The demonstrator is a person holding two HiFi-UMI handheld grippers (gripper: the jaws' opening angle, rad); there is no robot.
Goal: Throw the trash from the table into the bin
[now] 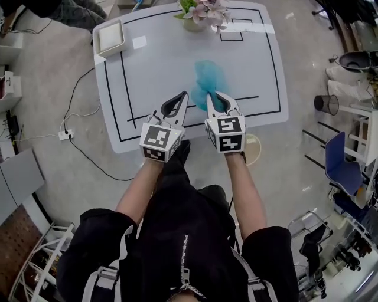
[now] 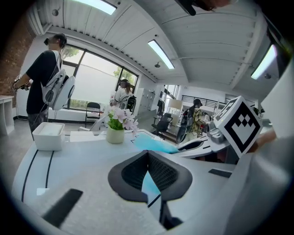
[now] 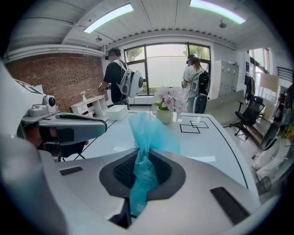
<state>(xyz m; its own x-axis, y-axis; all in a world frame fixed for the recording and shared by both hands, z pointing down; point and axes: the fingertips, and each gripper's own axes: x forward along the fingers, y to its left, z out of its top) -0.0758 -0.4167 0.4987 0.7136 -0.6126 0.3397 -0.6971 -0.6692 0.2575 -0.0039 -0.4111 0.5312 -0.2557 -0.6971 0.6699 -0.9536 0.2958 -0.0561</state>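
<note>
A crumpled blue plastic bag [image 1: 209, 76] is lifted over the near half of the white table [image 1: 147, 71]. My right gripper [image 1: 217, 97] is shut on its lower end. In the right gripper view the bag [image 3: 149, 133] runs up from between the pads of that gripper [image 3: 146, 156] and fans out above them. My left gripper [image 1: 183, 95] is beside it on the left, shut with nothing in it; its tips [image 2: 148, 153] meet. A round cream container [image 1: 255, 148], possibly the bin, stands on the floor just past the table's near right corner.
A flower pot [image 1: 201, 15] and a white box [image 1: 111, 36] stand at the table's far side. A black mesh basket [image 1: 326, 104] and a blue chair [image 1: 339, 165] are on the right. Cables and a power strip [image 1: 65, 134] lie on the floor at left. People stand beyond the table [image 3: 117, 75].
</note>
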